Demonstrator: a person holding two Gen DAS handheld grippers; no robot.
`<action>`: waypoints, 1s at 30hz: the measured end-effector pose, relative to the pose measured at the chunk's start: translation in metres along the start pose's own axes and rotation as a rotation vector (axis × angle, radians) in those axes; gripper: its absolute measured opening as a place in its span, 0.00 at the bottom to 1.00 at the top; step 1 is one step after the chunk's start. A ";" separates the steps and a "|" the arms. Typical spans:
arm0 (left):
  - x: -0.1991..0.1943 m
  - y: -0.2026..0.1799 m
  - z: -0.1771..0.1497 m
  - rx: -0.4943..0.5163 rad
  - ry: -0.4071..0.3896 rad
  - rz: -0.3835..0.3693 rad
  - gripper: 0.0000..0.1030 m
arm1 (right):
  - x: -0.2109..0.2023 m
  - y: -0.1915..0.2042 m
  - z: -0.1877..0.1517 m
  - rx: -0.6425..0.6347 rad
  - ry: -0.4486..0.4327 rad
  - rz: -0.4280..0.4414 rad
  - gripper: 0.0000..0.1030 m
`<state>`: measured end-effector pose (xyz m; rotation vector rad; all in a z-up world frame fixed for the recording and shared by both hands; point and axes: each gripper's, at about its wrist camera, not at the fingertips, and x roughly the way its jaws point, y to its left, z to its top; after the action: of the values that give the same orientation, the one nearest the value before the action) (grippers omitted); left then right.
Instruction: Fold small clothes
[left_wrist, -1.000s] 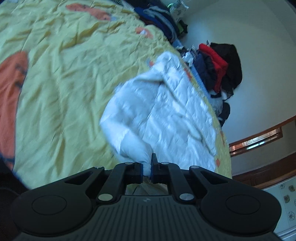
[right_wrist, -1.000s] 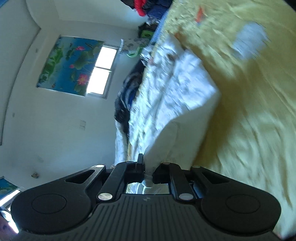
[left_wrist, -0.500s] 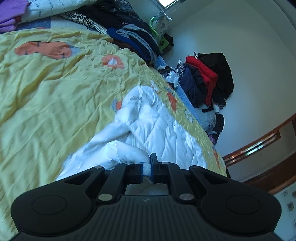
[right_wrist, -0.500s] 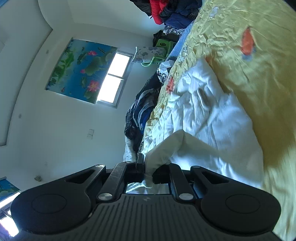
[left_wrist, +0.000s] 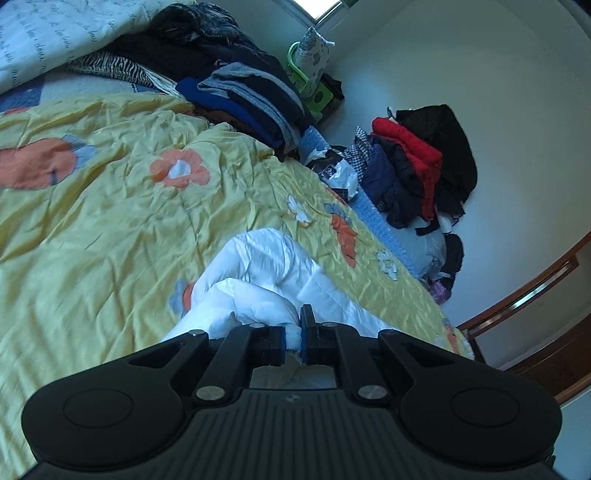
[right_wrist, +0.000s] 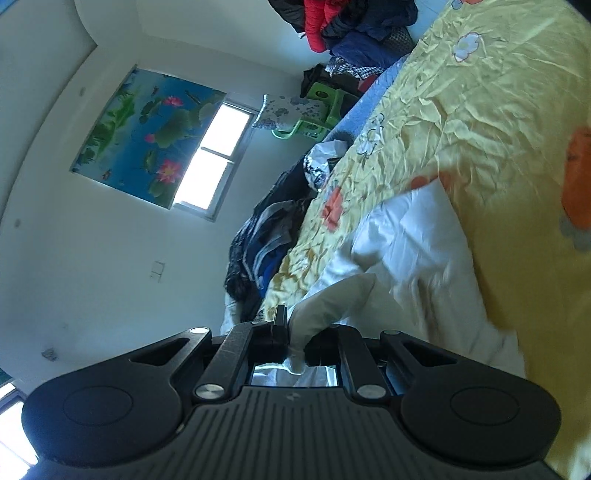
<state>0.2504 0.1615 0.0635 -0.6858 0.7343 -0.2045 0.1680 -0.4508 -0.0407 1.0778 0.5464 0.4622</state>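
Jaws of left gripper (left_wrist: 292, 338) and right gripper (right_wrist: 295, 345) both clamped on white garment (left_wrist: 266, 273), trailing near bedspread (left_wrist: 110, 229) edge. Risk: thin pinch slipping, fold bunching unevenly.

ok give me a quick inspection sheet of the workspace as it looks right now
surface: wrinkled yellow bedspread with orange flowers, covering the bed
job's things: white quilted garment, one end lifted, rest lying on the bedspread
clutter: stack of dark folded clothes at the bed's far edge; red and black jackets heap by the wall
grippers: left gripper shut on the garment; right gripper shut on the garment
cables: nothing seen
surroundings: white walls, lotus-print blind beside a bright window, green plastic stool
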 end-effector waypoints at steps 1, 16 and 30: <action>0.008 -0.001 0.004 0.004 0.004 0.006 0.07 | 0.006 -0.002 0.005 -0.001 0.002 -0.005 0.13; 0.092 0.011 0.031 -0.022 0.048 0.060 0.07 | 0.079 -0.039 0.052 0.012 0.053 -0.081 0.13; 0.152 0.005 0.060 -0.005 0.046 0.098 0.07 | 0.125 -0.063 0.084 0.025 0.054 -0.158 0.13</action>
<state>0.4021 0.1344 0.0089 -0.6500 0.8104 -0.1287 0.3230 -0.4599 -0.0912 1.0395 0.6810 0.3480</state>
